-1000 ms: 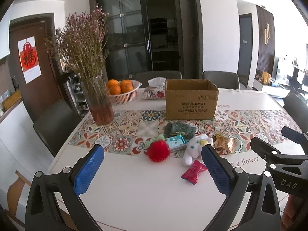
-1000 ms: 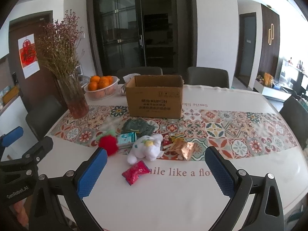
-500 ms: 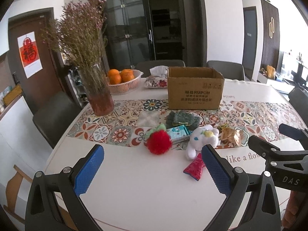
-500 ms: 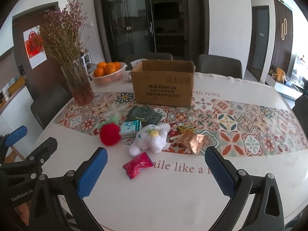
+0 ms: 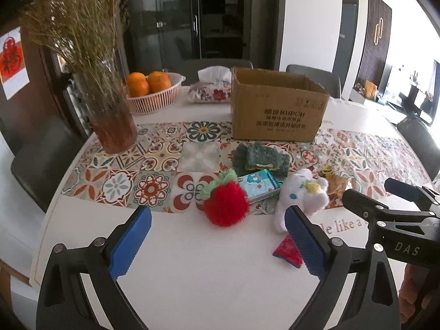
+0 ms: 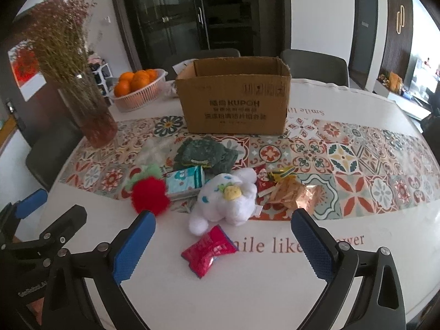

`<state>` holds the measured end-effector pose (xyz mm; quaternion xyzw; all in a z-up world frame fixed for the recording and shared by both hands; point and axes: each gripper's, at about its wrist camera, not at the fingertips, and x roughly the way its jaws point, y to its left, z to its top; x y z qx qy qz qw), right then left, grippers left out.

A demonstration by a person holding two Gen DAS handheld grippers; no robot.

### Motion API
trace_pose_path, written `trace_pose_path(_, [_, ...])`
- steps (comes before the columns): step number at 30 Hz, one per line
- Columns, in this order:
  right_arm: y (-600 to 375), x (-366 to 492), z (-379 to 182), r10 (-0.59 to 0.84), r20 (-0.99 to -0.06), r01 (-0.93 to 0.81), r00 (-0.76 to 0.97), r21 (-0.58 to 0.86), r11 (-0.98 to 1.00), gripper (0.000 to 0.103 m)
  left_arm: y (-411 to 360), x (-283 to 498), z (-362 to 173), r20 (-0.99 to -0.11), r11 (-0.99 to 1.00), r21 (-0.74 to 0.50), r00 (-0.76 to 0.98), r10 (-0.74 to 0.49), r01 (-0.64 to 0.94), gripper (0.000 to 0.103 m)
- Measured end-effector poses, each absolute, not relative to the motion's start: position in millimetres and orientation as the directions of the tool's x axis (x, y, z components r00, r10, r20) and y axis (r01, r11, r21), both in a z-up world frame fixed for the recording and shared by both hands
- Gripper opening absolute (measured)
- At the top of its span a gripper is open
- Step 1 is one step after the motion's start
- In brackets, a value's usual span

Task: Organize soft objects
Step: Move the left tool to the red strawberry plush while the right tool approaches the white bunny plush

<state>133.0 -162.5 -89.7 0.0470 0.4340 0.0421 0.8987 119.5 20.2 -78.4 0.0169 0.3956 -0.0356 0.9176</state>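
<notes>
Hovering with jaws spread and empty, the left gripper (image 5: 217, 239) (jaws just narrowed slightly) and right gripper (image 6: 220, 244) faced a fluffy red strawberry plush (image 5: 226, 204) and white stuffed animal (image 6: 228, 200), apparently for picking. At twelve o'clock an open brown cardboard box (image 6: 233, 104) waited, contents unseen.

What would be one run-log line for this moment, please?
phase: approach | left gripper: open, empty | right gripper: open, empty | red plush, white plush: on table | box: open
</notes>
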Motion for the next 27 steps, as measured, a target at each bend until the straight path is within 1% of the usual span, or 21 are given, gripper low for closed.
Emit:
trace_pose_path(5, [-157.9, 156.0, -104.6, 0.106, -0.8, -0.024, 0.59, 0.114, 0.993, 0.1, 23.5, 144.1, -95.1, -0.756, 0.995, -0.025, 0.65, -0.082, 0.096, 0.098])
trace_pose_path(13, [-162.1, 192.7, -138.2, 0.147, -0.846, -0.031, 0.512, 0.153, 0.988, 0.1, 19.5, 178.6, -126.0, -0.804, 0.995, -0.055, 0.587, -0.097, 0.089, 0.095])
trace_pose_path(16, [-163.4, 205.4, -152.2, 0.145, -0.861, -0.034, 0.488, 0.147, 0.989, 0.1, 18.2, 190.3, -139.3, -0.82, 0.994, -0.067, 0.562, -0.104, 0.086, 0.093])
trace_pose_path(24, [-161.3, 227.5, -178.8, 0.155, -0.894, -0.063, 0.42, 0.142, 0.988, 0.1, 16.6, 215.0, -170.8, -0.852, 0.991, -0.097, 0.507, -0.129, 0.089, 0.092])
trace_pose_path(27, [-158.7, 234.6, -187.9, 0.15, -0.904, -0.072, 0.4, 0.132, 0.989, 0.098, 16.6, 224.8, -183.1, -0.868, 0.99, -0.114, 0.475, -0.142, 0.087, 0.089])
